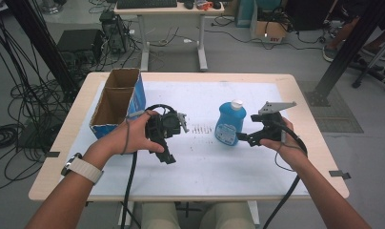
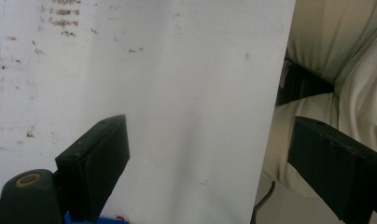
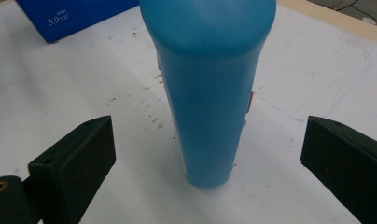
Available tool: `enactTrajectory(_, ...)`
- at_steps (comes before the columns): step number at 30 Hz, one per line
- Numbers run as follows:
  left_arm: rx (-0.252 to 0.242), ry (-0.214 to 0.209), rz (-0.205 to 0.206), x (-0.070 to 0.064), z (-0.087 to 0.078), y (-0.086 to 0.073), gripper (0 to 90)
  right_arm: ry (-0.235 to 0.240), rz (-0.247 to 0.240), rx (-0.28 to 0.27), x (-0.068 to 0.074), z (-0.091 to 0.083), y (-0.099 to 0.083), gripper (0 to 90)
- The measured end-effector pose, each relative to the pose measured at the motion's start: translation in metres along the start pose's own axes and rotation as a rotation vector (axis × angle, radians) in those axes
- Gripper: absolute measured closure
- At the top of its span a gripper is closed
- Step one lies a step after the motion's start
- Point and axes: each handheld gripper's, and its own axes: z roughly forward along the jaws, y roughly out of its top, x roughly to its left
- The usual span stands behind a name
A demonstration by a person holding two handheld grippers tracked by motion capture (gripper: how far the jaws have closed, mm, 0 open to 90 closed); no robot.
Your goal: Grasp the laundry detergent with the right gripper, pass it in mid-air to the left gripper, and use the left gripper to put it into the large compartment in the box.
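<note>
Blue bottle (image 1: 230,123) with white cap, upright mid-desk (image 1: 190,162), right hand-held gripper (image 1: 245,139) just beside it, jaws wide apart flanking it, left hand-held gripper (image 1: 167,155) jaws apart, angled down over desk.

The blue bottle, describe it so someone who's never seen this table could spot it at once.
On the white table, look right of centre, just ahead of the right hand-held gripper. The blue bottle stands upright there, the only blue plastic container with a white cap; the open cardboard box sits far left.
</note>
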Motion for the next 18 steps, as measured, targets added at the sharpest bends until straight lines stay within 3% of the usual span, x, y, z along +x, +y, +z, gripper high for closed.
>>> enactTrajectory(12,-0.003,0.002,-0.002,0.0001,0.0002,-0.0003,12.9,0.0,0.011,-0.024,-0.0003,0.0015,-0.0071,3.1)
enactTrajectory(13,-0.003,0.001,-0.003,0.0001,0.0002,-0.0004,12.9,0.001,-0.019,-0.027,-0.0023,0.0022,-0.007,3.1)
enactTrajectory(18,-0.003,0.001,-0.004,0.0001,0.0001,-0.0006,12.9,0.006,-0.021,-0.035,-0.0024,0.0032,-0.0088,3.3)
